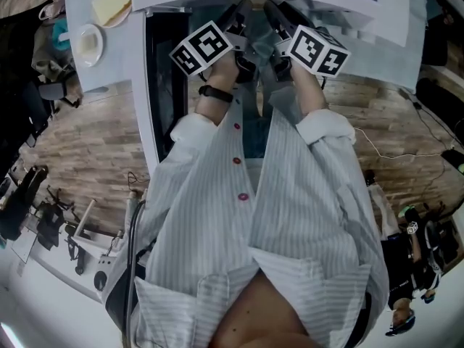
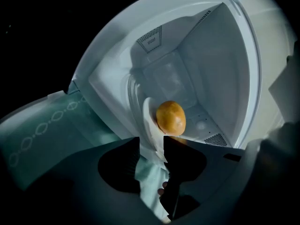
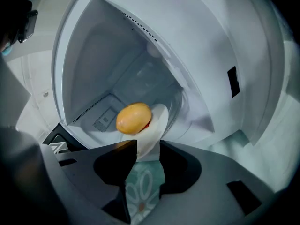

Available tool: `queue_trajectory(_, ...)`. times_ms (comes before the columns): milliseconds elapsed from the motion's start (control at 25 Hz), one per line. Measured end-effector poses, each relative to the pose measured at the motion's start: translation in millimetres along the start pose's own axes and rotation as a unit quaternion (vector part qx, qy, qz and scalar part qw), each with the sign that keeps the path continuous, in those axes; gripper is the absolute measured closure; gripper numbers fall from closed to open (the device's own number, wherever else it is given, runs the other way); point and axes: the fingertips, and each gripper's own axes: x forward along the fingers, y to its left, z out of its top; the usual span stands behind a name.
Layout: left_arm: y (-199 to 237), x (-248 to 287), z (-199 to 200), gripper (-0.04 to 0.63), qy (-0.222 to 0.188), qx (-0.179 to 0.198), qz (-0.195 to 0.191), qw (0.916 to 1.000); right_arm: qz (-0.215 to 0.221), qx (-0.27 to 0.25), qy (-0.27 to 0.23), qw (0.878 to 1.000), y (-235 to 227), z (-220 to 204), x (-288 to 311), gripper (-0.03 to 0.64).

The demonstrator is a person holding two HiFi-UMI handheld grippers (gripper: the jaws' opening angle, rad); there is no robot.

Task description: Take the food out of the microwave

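Observation:
The microwave (image 2: 220,64) stands open, its white inside lit. A round orange-yellow piece of food (image 2: 171,117) (image 3: 133,118) lies on a white plate (image 2: 149,121) (image 3: 158,118) inside it. In the left gripper view, my left gripper (image 2: 152,149) is at the plate's near rim, and the rim reaches into the gap between its open jaws. My right gripper (image 3: 147,151) stands the same way at the rim from the other side, jaws open around it. The head view shows both grippers (image 1: 243,9) (image 1: 274,9) side by side, reaching into the oven's mouth.
The microwave door (image 1: 165,85) hangs open on the left, next to my left arm. On the white counter to the left are a yellow block (image 1: 111,2) and a small white bowl (image 1: 88,43). Patterned teal cloth shows below the jaws (image 3: 140,191).

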Motion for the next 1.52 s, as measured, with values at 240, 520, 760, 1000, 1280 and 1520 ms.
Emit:
queue_trajectory(240, 1, 0, -1, 0.442, 0.003, -0.005, 0.009, 0.9999, -0.006, 0.003, 0.015, 1.0, -2, -4, 3, 0.467)
queue_trajectory(520, 6, 0, 0, 0.472, 0.003, -0.015, 0.019, 0.9997, 0.014, 0.035, 0.019, 0.999, 0, -8, 5, 0.494)
queue_trajectory(760, 3, -1, 0, 0.517, 0.01, -0.015, 0.014, 0.9997, 0.02, 0.059, 0.02, 0.998, 2, -11, 5, 0.509)
queue_trajectory(1000, 2, -4, -2, 0.525, 0.004, -0.016, 0.015, 0.9997, 0.018, 0.069, 0.019, 0.997, 2, -12, 2, 0.518)
queue_trajectory(1280, 3, -10, -4, 0.535, 0.003, -0.015, 0.018, 0.9997, 0.015, 0.077, 0.023, 0.997, 3, -18, -2, 0.523)
queue_trajectory(1520, 9, -18, -15, 0.535, 0.01, -0.023, 0.023, 0.9994, 0.01, 0.081, 0.027, 0.996, 2, -29, -10, 0.529)
